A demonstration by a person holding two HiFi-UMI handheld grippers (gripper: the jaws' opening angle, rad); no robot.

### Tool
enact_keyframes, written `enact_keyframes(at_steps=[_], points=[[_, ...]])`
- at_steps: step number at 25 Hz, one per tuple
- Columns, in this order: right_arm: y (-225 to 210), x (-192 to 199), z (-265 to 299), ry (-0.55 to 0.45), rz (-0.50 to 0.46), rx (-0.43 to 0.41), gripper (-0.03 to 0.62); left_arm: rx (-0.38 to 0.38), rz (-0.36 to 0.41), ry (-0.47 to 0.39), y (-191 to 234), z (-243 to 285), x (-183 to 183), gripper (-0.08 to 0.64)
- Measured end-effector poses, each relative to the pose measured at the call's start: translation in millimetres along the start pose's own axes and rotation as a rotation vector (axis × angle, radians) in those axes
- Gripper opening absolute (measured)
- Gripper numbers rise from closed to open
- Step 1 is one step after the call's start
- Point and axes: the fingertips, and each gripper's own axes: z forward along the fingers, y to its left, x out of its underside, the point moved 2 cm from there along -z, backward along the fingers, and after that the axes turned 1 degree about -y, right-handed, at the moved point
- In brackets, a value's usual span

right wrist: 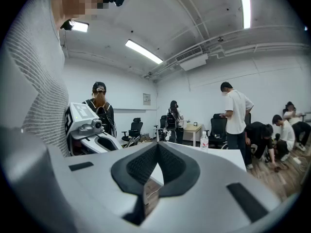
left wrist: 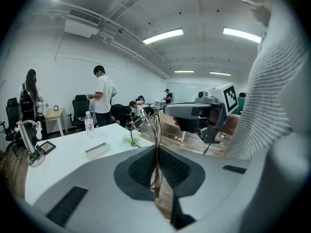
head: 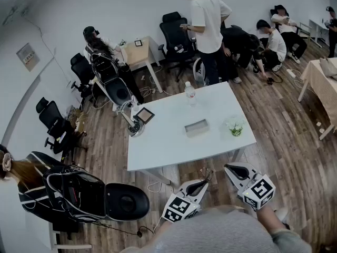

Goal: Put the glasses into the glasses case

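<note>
Clenching the thin wire frame of the glasses [left wrist: 155, 125], the left tongs [left wrist: 156, 149] are held in front of the desk's near edge, over the wooden plank floor [head: 284, 136]. The glasses rise edge-on out of the pressed-together dark ribbed pads, their lens rims curving upward. From the head view the left tongs [head: 206, 182] show only a fine loop of the glasses [head: 204, 172] at their tip. Just beside them, the right tongs [head: 228, 167] are clenched too, their pads meeting with nothing between them [right wrist: 158, 147]. A grey ribbed knit sleeve [head: 226, 231] fills the foreground below both.

Past the near edge lies the white, smooth desk [head: 158, 152]. The glasses case [head: 196, 127], a grey oblong box, sits right of the desk's middle, well apart from the glasses; whether it is open I cannot tell. Near the right edge stands a clear cup [head: 235, 128] holding something green. A small dark framed tablet [head: 145, 115] lies by the left edge, and a clear plastic water bottle [head: 189, 92] stands upright at the far edge.

Beyond the far edge, a person in a white shirt [head: 206, 20] stands among black office chairs [head: 174, 38].
</note>
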Motion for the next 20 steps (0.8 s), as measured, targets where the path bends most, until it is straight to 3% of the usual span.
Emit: enact_keyframes(at_steps=[14,20], points=[[0.8,0.6,3.7,-0.01,0.001,-0.009,0.012,0.018,-0.009,0.017,-3.4,-1.8,5.2,0.025],[-1.2,3.0,5.5,-0.056,0.118,-0.041,0.014,0.014,-0.017,0.023,-3.9,0.6,6.1,0.025]])
